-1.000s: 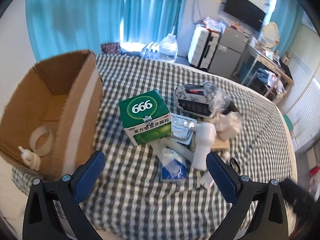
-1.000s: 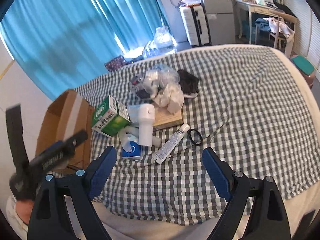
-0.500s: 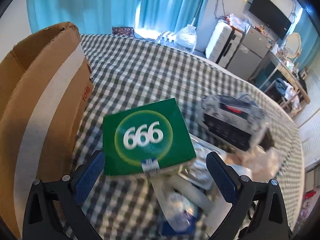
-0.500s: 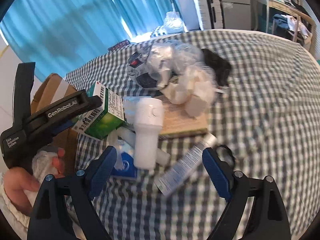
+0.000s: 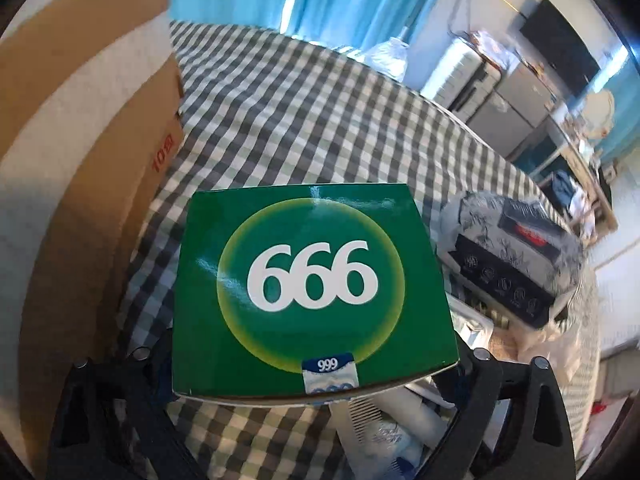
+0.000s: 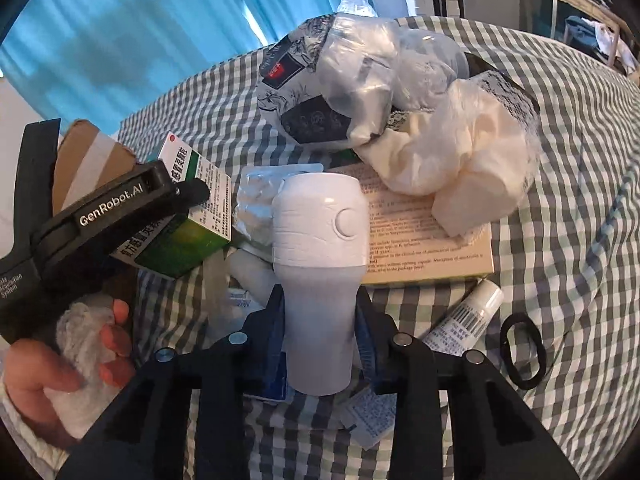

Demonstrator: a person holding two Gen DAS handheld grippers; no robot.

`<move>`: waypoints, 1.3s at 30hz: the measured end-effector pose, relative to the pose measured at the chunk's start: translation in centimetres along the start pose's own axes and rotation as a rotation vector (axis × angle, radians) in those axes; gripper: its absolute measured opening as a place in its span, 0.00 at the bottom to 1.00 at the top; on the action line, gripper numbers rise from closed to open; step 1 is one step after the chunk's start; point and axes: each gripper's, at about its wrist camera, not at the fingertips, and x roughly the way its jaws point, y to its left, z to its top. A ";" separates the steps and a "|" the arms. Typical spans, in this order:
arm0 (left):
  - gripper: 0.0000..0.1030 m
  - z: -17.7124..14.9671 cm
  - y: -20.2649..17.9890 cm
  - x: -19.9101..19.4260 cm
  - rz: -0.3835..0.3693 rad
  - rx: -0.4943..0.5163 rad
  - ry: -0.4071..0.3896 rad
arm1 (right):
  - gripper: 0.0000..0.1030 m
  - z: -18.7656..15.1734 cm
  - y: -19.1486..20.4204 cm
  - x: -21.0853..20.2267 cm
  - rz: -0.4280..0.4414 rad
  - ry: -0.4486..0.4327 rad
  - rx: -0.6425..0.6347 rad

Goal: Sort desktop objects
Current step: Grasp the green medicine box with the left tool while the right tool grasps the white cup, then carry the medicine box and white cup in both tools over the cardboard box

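Observation:
The green "666" medicine box (image 5: 312, 292) fills the left wrist view, and my left gripper (image 5: 312, 360) is shut on its two sides. The same box (image 6: 188, 216) shows in the right wrist view with the left gripper's black finger across it. My right gripper (image 6: 320, 336) is shut on the lower body of a white cylindrical bottle (image 6: 320, 264) lying in the pile. The brown cardboard box (image 5: 80, 152) stands just left of the green box.
On the checked cloth (image 6: 580, 208) lie a patterned plastic packet (image 6: 340, 80), crumpled white bags (image 6: 460, 152), a tan leaflet box (image 6: 424, 248), a foil blister (image 6: 256, 208), a white tube (image 6: 464, 316) and a black hair tie (image 6: 522, 352).
Both grippers moved forward into the pile and closed: the left onto the green box, the right onto the white bottle.

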 end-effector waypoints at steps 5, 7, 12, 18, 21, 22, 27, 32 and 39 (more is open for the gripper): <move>0.93 -0.3 -0.6 -1.5 0.008 0.052 -0.019 | 0.31 -0.6 0.0 -1.2 -0.010 -0.013 -0.013; 0.93 -0.4 -0.9 -2.5 0.019 0.072 -0.033 | 0.31 -0.8 -0.1 -1.8 0.008 -0.018 -0.004; 0.93 -0.6 -1.6 -5.0 0.026 0.099 -0.053 | 0.31 -1.8 -0.1 -3.5 0.015 -0.024 -0.013; 0.93 -1.3 -2.3 -8.6 0.037 0.159 -0.075 | 0.31 -3.4 0.1 -6.8 0.016 -0.046 -0.017; 0.93 -2.2 -2.0 -10.9 0.050 0.191 -0.096 | 0.31 -4.3 0.3 -8.7 0.029 -0.062 -0.013; 0.93 -2.4 -1.9 -11.6 0.050 0.194 -0.101 | 0.31 -4.3 0.4 -9.3 0.034 -0.063 -0.011; 0.93 -3.0 -1.6 -14.7 0.043 0.186 -0.131 | 0.31 -5.3 1.7 -12.6 0.050 -0.098 -0.024; 0.93 -3.5 -1.5 -18.2 0.027 0.199 -0.179 | 0.31 -5.4 4.3 -14.4 0.047 -0.145 -0.058; 0.93 -3.4 -1.3 -22.8 0.012 0.201 -0.256 | 0.31 -5.6 7.1 -18.0 0.052 -0.201 -0.098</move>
